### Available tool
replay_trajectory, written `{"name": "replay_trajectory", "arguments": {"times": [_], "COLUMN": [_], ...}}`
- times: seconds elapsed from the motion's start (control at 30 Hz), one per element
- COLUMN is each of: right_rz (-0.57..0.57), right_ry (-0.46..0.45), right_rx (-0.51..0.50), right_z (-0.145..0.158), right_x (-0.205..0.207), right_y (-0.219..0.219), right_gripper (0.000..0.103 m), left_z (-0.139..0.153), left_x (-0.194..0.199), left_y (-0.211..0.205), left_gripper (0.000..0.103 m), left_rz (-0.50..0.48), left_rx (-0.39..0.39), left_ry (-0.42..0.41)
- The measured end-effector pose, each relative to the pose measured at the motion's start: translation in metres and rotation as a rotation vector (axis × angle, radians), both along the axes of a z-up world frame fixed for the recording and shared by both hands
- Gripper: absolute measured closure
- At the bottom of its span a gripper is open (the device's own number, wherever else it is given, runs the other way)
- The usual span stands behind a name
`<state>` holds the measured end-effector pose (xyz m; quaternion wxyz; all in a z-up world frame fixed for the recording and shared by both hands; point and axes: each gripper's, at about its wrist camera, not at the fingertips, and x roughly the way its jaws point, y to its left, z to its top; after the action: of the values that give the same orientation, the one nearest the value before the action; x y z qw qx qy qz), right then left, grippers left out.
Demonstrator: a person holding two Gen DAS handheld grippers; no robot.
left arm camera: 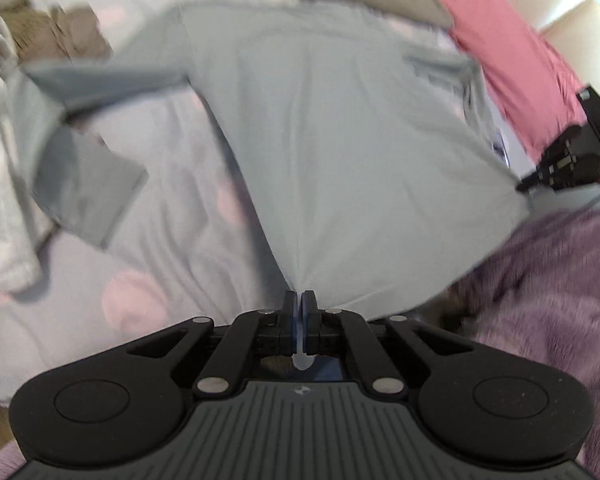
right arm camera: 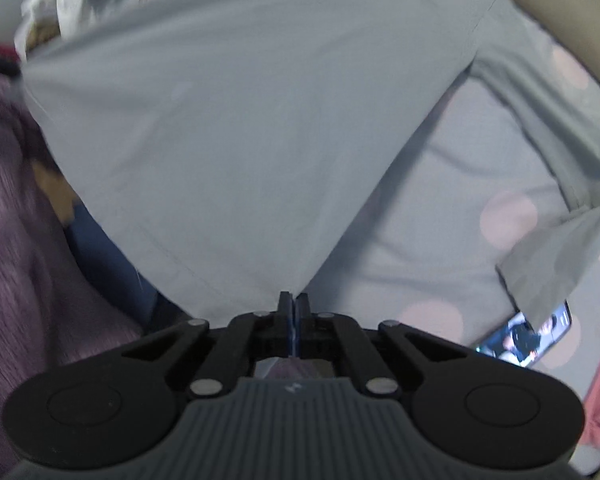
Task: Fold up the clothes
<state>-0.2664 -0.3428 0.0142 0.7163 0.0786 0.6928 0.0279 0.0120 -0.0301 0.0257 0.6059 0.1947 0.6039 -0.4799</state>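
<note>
Left wrist view: left gripper (left arm camera: 300, 298) has its jaws pressed together on a corner of the hem of the grey long-sleeved shirt (left arm camera: 320, 128). Fabric is pulled into a taut peak at the pinch. The shirt lies spread across the bed sheet (left arm camera: 172, 184), pale with pink dots, its long axis running from the hem at the near edge of the bed up toward the far edge. One sleeve stretches out to the left, bent, cuff pointing back toward the near edge. Right gripper (left arm camera: 526, 184) is seen at the right side, pinching the other hem corner. A pink garment (left arm camera: 512, 60) lies beyond the shirt's right side; a purple fuzzy blanket (left arm camera: 548, 280) lies at the near right; a white fleecy garment (left arm camera: 0, 184) sits at the left edge. Picture is blurred.

Right wrist view: right gripper (right arm camera: 294, 300) closed on the hem corner, cloth rising from the pinch. Shirt body (right arm camera: 228, 120) fans away from it toward the top. The other sleeve runs down the right side. A phone (right arm camera: 528, 334), screen lit, lies on the sheet (right arm camera: 420, 220) just below that sleeve's cuff.
</note>
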Motion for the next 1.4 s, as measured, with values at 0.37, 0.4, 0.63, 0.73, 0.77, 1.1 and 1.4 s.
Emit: {"name": "replay_trajectory", "arguments": {"times": [0.37,0.4,0.63,0.73,0.77,1.1,1.4], "right_rz": [-0.013,-0.008,-0.031,-0.065,-0.074,-0.171,-0.179], "right_ry": [0.095,0.101,0.02,-0.069,-0.101,-0.397,-0.465], "right_rx": [-0.012,-0.019,-0.083,-0.102,-0.107,-0.08,-0.031], "right_z": [-0.07,-0.074,-0.051,-0.035,-0.029,0.006,-0.015], "right_x": [-0.004,-0.002,0.005,0.021,0.028,0.109,0.149], "right_y": [0.005,0.007,-0.001,-0.005,-0.005,0.009,0.036], "right_gripper": [0.102,0.101,0.073,0.073,0.073,0.066,0.061], "left_z": [-0.106,-0.109,-0.076,-0.056,-0.05,-0.035,-0.071], "left_x": [-0.016,-0.015,0.012,0.033,0.04,0.099,0.114], "left_y": [-0.026,-0.026,-0.024,-0.025,-0.025,-0.019,-0.018], "left_gripper": [0.102,0.102,0.098,0.088,0.088,0.072,0.063], "left_rz": [-0.119,-0.111,-0.035,0.046,0.075,0.269,0.26], "left_rx": [0.247,0.256,0.16,0.103,0.096,0.149,0.236], "left_ry": [0.058,0.068,-0.013,-0.131,-0.176,-0.716,-0.809]}}
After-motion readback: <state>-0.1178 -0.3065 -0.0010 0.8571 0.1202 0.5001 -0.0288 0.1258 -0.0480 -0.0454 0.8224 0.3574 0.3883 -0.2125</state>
